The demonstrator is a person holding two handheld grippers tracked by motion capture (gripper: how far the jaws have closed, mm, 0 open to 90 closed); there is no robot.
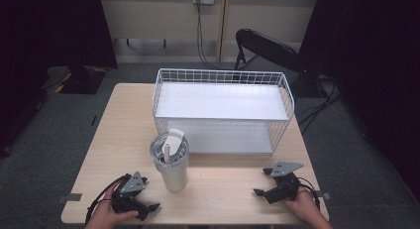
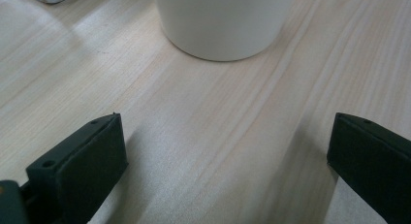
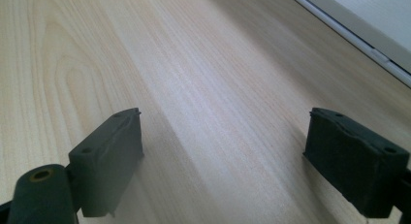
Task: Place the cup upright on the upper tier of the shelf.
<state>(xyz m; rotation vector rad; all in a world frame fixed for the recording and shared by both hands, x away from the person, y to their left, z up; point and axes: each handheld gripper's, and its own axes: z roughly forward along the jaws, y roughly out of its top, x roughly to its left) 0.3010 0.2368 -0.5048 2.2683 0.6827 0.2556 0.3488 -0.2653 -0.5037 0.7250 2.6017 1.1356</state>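
Tumbler [image 1: 173,164] is seen upright on the wooden surface [image 1: 228,189], cream body, clear lid with a straw or spout piece standing in it; long axis vertical; it stands just in front of the white wire basket [image 1: 223,110], apart from it as far as can be told.

Left gripper [image 1: 143,205] is held low at the near-left part of the surface, jaws spread wide and empty; the tumbler lies ahead of it and slightly to its right, near but not touching; in the left gripper view the tumbler's base [image 2: 224,25] is framed above and between the two black jaws, bare wood between.

Right gripper [image 1: 265,182] rests at the near-right, jaws likewise parted with nothing held; its jaws are turned toward the middle of the surface; in the right gripper view bare wood grain [image 3: 194,88] lies ahead, with the basket's pale lower edge [image 3: 349,30] at upper right.

The left gripper is judged the nearer to the tumbler; a short forward reach would likely bring the jaws around the lower body.

Room: open wood on either side of the tumbler and toward the near edge; the basket's front wall closes off the far side, so an approach from the near side is judged safest; a tall narrow cup may tip if struck high.
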